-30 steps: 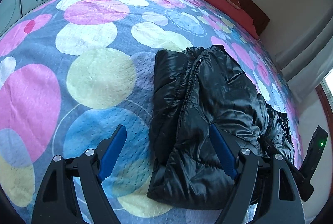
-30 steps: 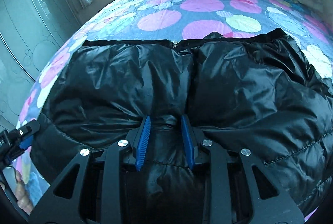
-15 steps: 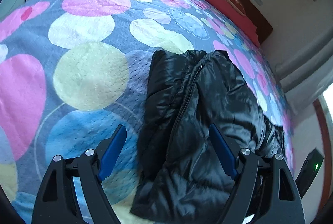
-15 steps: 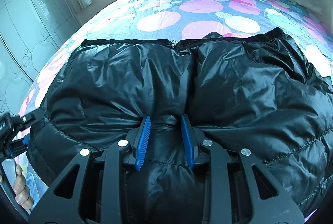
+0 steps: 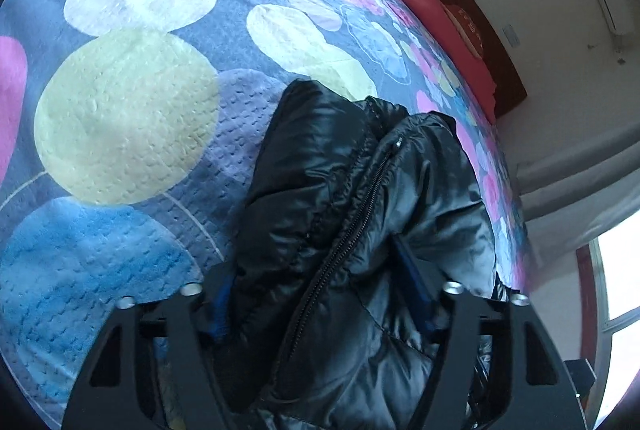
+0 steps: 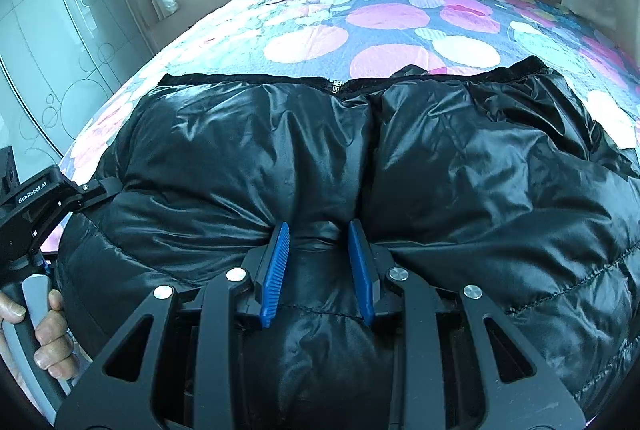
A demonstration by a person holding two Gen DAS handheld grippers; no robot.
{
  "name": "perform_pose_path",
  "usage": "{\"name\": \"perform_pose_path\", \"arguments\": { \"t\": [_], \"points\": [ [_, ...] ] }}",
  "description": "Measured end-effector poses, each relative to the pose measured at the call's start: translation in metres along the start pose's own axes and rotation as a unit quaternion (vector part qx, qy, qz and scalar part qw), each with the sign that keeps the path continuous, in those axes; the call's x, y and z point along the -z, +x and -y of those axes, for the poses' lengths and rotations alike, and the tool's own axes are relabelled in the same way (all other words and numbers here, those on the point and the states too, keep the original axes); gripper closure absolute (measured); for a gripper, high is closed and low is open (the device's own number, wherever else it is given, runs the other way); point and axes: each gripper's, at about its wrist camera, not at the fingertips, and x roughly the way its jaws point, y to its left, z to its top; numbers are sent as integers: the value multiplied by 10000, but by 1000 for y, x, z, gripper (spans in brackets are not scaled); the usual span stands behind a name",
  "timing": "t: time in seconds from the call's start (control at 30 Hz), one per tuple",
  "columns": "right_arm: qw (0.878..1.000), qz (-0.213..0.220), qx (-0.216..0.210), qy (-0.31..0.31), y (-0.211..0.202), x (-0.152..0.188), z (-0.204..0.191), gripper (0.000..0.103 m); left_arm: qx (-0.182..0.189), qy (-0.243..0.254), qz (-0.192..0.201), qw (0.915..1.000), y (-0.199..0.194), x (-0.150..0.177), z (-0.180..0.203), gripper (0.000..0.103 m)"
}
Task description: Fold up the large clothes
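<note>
I find the jacket (image 6: 400, 158) lying on the bed (image 6: 384, 18), zipped, already doubled into a thick bundle that fills the near half of the right view. My right gripper (image 6: 320, 262) pinches a ridge of its near edge between narrowly set jaws. At 9 o'clock in that view a hand (image 6: 44, 330) holds my left gripper (image 5: 320, 294) at the jacket's side edge. In the left view its jaws have just been closing, with the zipper (image 5: 352, 206) fold bulging between them; the pads are mostly buried, so I cannot tell whether they press it. I judge one fold done. The next fold and final flattening remain.
</note>
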Motion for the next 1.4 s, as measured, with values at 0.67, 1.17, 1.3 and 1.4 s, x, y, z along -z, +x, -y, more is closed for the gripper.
{"name": "perform_pose_path", "arguments": {
  "t": [0.67, 1.17, 1.3, 1.4],
  "points": [
    [9997, 143, -181, 79, -13, -2, 13, 73, 86, 1521, 959, 9837, -75, 37, 145, 74],
    [9901, 701, 471, 1123, -114, 20, 181, 59, -79, 2889, 799, 9540, -23, 137, 274, 74],
    [9868, 645, 578, 1372, -121, 32, 215, 59, -325, 3248, 711, 9425, 8, 168, 289, 74],
    [9844, 580, 626, 1536, -121, 42, 234, 59, -487, 3473, 737, 9336, 27, 189, 294, 74]
  ]
}}
